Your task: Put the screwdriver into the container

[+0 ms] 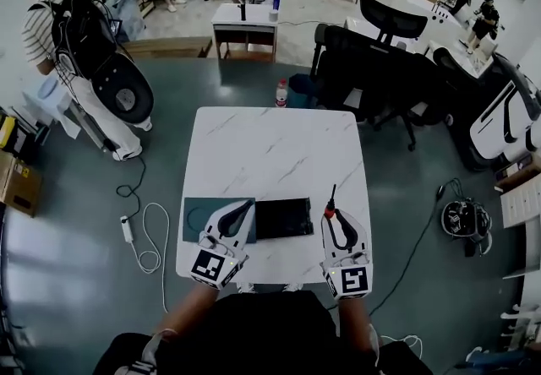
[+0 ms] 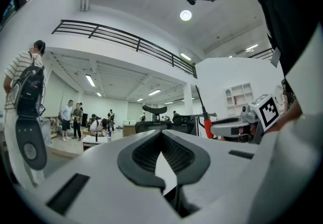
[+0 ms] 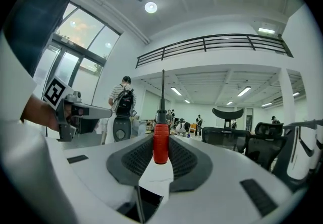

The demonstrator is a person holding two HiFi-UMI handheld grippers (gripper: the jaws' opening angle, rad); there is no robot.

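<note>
While the right gripper [image 1: 330, 213] is clamped on the red-handled, thin black-shafted screwdriver [image 3: 160, 142], shaft pointing away from the person, it hovers just right of the flat black rectangular container [image 1: 283, 217], with the shut, empty left gripper [image 1: 246, 207] at the container's left end.

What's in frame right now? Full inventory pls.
table: 1, white marble, centre
teal container: 1, teal, table's near left edge
black tray: 1, black, beside the container's right side
screwdriver: 1, red handle, dark shaft, in right tool
bottle: 1, clear, red cap, floor past table's far edge
office chairs: several, black, far right
power strip: 1, white, floor left of table
people: several, background
left tool: white, shut, empty, over the container
right tool: white, shut on the screwdriver
</note>
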